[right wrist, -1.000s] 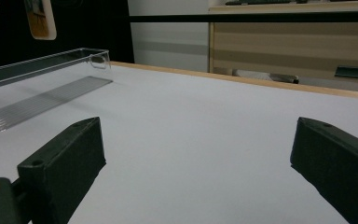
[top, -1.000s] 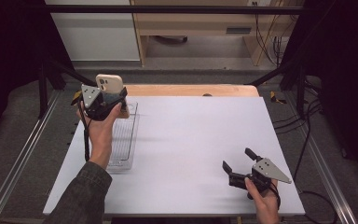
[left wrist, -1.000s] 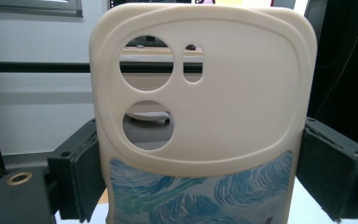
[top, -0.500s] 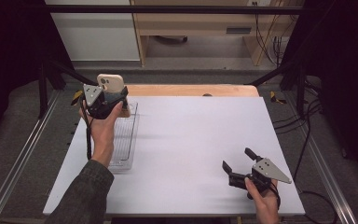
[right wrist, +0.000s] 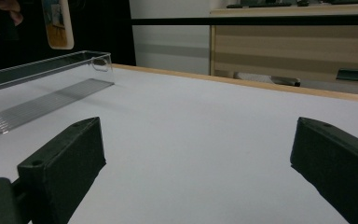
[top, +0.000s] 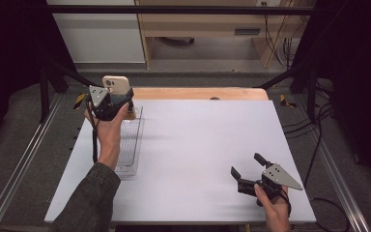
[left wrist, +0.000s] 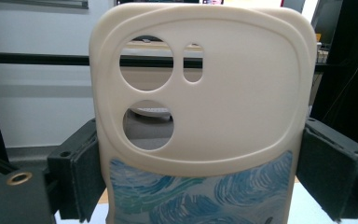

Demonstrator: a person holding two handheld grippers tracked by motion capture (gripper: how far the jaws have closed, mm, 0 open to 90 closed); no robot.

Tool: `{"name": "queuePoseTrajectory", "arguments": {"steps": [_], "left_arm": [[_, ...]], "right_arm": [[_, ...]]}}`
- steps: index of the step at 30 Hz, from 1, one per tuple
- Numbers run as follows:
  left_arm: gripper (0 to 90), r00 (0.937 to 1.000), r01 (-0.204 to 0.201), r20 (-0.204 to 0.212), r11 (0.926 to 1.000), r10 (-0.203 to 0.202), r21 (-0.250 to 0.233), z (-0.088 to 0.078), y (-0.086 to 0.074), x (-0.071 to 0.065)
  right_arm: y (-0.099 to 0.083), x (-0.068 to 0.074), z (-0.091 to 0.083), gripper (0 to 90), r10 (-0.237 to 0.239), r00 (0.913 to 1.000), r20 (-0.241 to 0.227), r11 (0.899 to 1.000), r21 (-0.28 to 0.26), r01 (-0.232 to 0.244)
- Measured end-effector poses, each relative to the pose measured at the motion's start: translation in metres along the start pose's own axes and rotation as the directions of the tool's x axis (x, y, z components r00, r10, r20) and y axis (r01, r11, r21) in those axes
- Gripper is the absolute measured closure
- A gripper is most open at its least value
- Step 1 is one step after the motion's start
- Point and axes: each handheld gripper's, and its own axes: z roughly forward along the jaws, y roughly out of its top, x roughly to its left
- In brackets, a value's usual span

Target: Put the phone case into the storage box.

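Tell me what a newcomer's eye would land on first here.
Most likely the cream phone case with a blue swirl print, clamped upright between the left gripper's jaws above the far end of the clear tray at the table's left. Next, the right gripper, jaws wide open and holding nothing, low over the white table near its front right corner.
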Motion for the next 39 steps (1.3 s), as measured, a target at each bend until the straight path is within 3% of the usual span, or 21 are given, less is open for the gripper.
{"name": "queuePoseTrajectory", "arguments": {"steps": [12,15,19,32,39], "left_arm": [[11.5,1.0,-0.007,0.0,0.9998,0.007,-0.016,-0.004,0.01,-0.006],[11.5,0.9996,-0.03,-0.004,0.9994,0.03,-0.017,-0.002,0.016,-0.006],[11.5,0.9994,-0.031,-0.016,0.9994,0.031,-0.016,0.004,0.02,-0.003],[11.5,0.9994,-0.015,-0.033,0.9997,0.014,-0.02,0.021,0.013,0.002],[11.5,0.9988,-0.038,-0.03,0.9991,0.038,-0.021,0.022,0.011,0.0]], "right_arm": [[0.0,0.002,0.001,2.9,-0.006,1.0,0.001,1.0,-0.004,0.006],[0.001,0.002,0.0,2.9,-0.008,1.0,-0.001,1.0,-0.006,0.008],[0.001,0.002,0.0,2.8,-0.003,1.0,0.0,1.0,-0.009,0.003],[0.002,-0.001,-0.001,2.8,0.002,1.0,0.004,1.0,-0.022,-0.002],[0.002,0.001,-0.001,2.8,-0.001,1.0,0.001,1.0,-0.021,0.001]]}}
